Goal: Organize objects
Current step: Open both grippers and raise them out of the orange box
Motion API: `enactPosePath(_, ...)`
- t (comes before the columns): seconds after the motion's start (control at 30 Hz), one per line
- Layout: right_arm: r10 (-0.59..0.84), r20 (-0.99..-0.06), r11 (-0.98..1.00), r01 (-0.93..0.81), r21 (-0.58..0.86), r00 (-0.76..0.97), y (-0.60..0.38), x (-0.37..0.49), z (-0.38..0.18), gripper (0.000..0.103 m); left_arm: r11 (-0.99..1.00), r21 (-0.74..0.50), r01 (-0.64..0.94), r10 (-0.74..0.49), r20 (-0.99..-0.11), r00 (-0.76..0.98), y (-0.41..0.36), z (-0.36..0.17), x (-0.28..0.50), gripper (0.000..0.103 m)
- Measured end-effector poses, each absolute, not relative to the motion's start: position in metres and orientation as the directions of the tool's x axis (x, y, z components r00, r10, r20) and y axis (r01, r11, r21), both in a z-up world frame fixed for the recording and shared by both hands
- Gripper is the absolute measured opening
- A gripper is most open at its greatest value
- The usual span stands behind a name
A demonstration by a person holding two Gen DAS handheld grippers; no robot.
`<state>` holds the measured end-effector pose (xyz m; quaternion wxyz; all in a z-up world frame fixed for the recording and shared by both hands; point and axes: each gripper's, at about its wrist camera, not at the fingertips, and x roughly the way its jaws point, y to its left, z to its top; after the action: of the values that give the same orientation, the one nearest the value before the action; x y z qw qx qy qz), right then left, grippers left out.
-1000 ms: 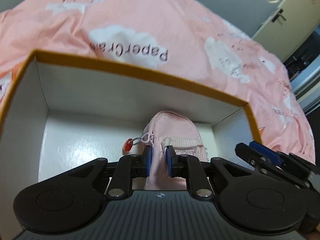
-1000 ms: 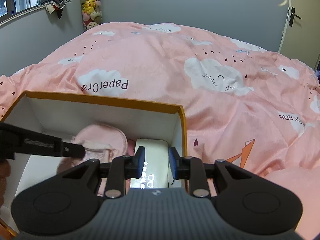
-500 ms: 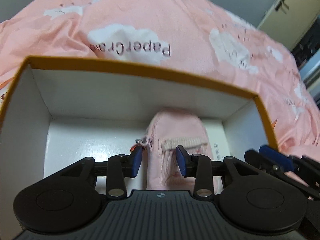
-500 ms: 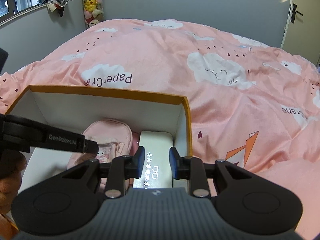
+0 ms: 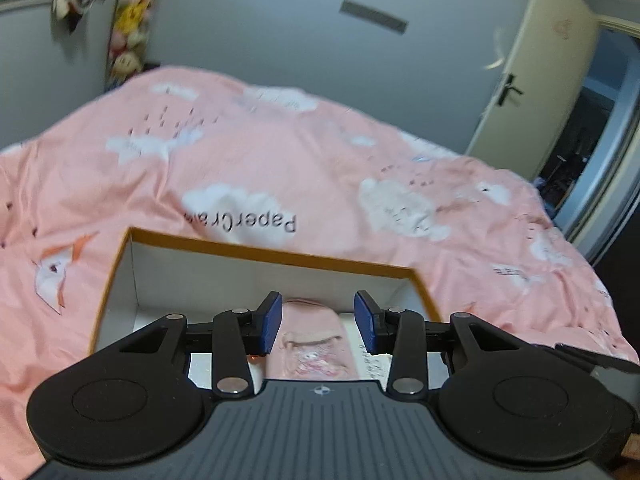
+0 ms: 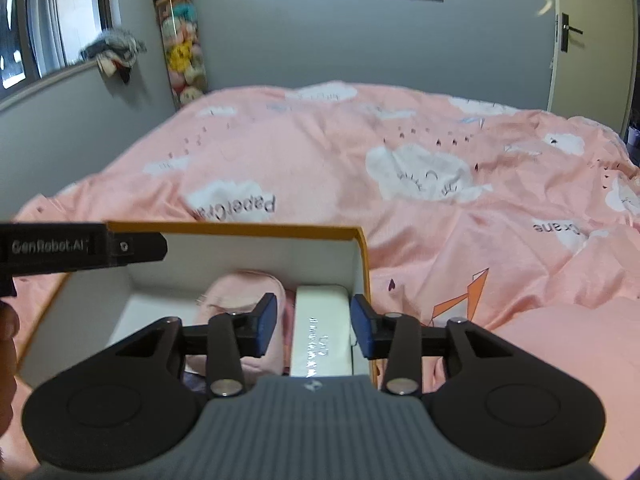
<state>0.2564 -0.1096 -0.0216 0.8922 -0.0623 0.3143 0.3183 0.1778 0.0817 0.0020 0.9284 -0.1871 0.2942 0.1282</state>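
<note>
An orange-rimmed white box (image 5: 256, 254) sits on the pink bed; it also shows in the right wrist view (image 6: 280, 231). Inside lie a small pink backpack (image 5: 310, 344) and, to its right, a white case with printed text (image 6: 322, 332). My left gripper (image 5: 318, 322) is open and empty, raised above the backpack (image 6: 240, 284). My right gripper (image 6: 313, 328) is open and empty, above the white case (image 5: 374, 356). The left gripper's body (image 6: 80, 246) shows at the left edge of the right wrist view.
A pink duvet with white clouds (image 6: 420, 172) covers the bed around the box. A column of plush toys (image 6: 182, 52) stands in the far corner by a window (image 6: 48, 20). A door (image 5: 532, 92) is at the right.
Both grippers have opened wide and lifted up and back from the box. The backpack and the white case were let go and stay in the box.
</note>
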Motion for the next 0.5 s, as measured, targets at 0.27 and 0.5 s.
enactPosePath(0.27,0.557,-0.551,0.79,-0.6,0.122,0.621,-0.151,0.197,-0.001,0.051,0.952,-0.209,-0.222,0.065,-0.571,0.818,0.043,0.02,0.125,0.045)
enactPosePath(0.5,0.546,-0.566,0.806,-0.57,0.157,0.617,-0.18,0.16,-0.007,0.052,0.966,-0.22,-0.135,-0.026,-0.604,0.797,0.026,0.013,0.082,0.044)
